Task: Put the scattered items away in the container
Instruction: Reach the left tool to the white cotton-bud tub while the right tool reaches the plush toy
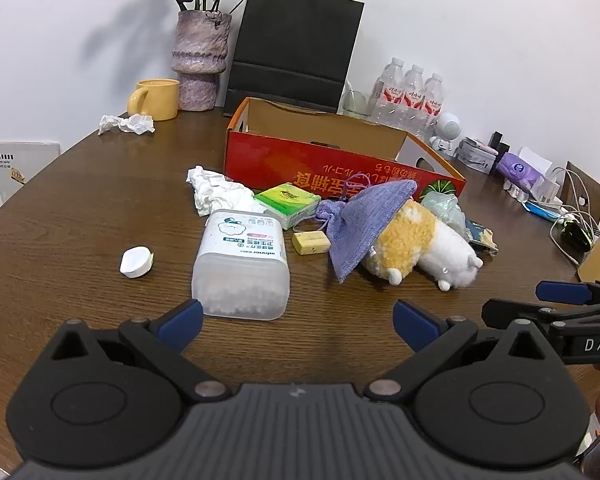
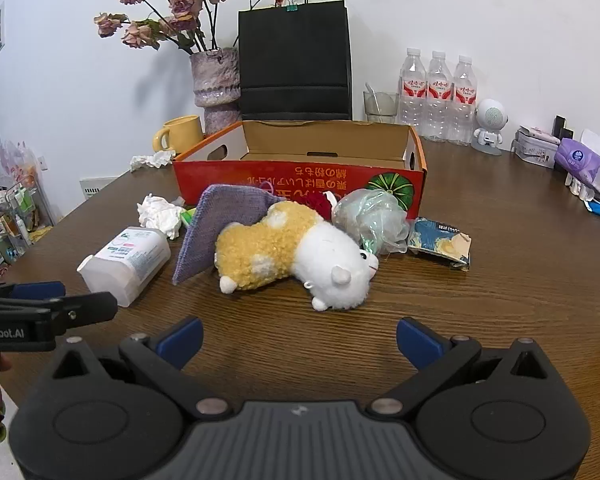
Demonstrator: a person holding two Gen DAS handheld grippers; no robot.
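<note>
A: Item one, the container: red cardboard box [image 2: 300, 182], open top, plain brown inside, nothing visible in it. It stands at the back of the wooden table [image 2: 500, 280], with the clutter lying between it and both tools.

B: Next in size?

A: Plush toy [image 2: 296, 254], fleecy, yellow and white, on its side. Long axis runs left to right across the right gripper [image 2: 300, 340], head to the right. It lies straight ahead of that gripper, near but not touching, so the right hand is my pick as the nearer one. A purple knitted cloth [image 2: 220, 228] leans over its back.

B: And for the left?

A: Cotton swab tub [image 1: 242, 264], translucent hard plastic, boxy, lying with its long axis pointing away from the left gripper [image 1: 298, 322]. Its near end sits just beside the left fingertip.

B: Smaller pieces?

A: Crumpled white tissue [image 1: 214, 192]; green tissue pack [image 1: 290, 202]; crinkled plastic bag [image 2: 370, 216]; torn snack wrapper [image 2: 440, 246]; yellow eraser-like block [image 1: 311, 242]; white cap [image 1: 136, 262], lying alone at the left.

B: Tongs?

A: Both spread wide, holding nothing.
</note>
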